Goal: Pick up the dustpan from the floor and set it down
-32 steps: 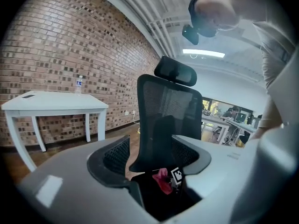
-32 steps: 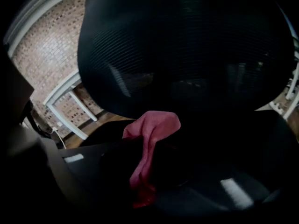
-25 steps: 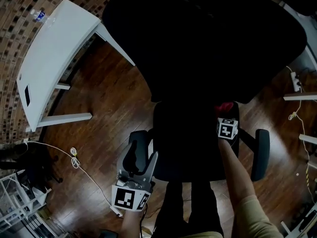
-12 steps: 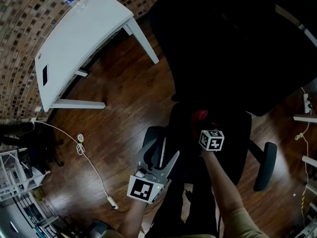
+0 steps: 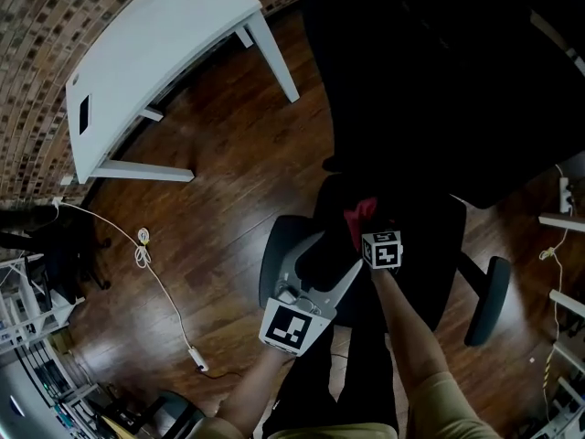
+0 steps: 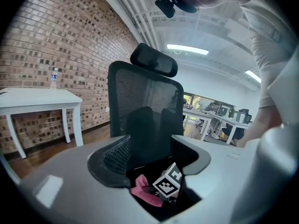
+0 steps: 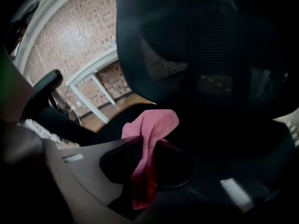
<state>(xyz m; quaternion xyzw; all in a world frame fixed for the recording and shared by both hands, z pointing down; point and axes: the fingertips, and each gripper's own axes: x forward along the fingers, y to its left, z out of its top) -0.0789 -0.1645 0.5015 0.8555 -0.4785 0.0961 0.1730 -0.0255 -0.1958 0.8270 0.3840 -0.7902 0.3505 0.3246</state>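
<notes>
While the dustpan shows in no view, the right hand-held gripper (image 5: 364, 223) is clenched on a pink cloth (image 7: 150, 136) over the chair seat (image 5: 428, 245). The left hand-held gripper (image 5: 335, 256) is released and empty. The pickup looks unstarted, and the next move calls for finding the dustpan on the floor (image 5: 228, 181).

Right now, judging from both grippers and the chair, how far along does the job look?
Done: nothing yet. No dustpan shows on the wooden floor. In hand: the right gripper is shut on a pink cloth over the black office chair. The left gripper is empty, its jaws closing on nothing. Left: find the dustpan, lift it and set it down.
</notes>
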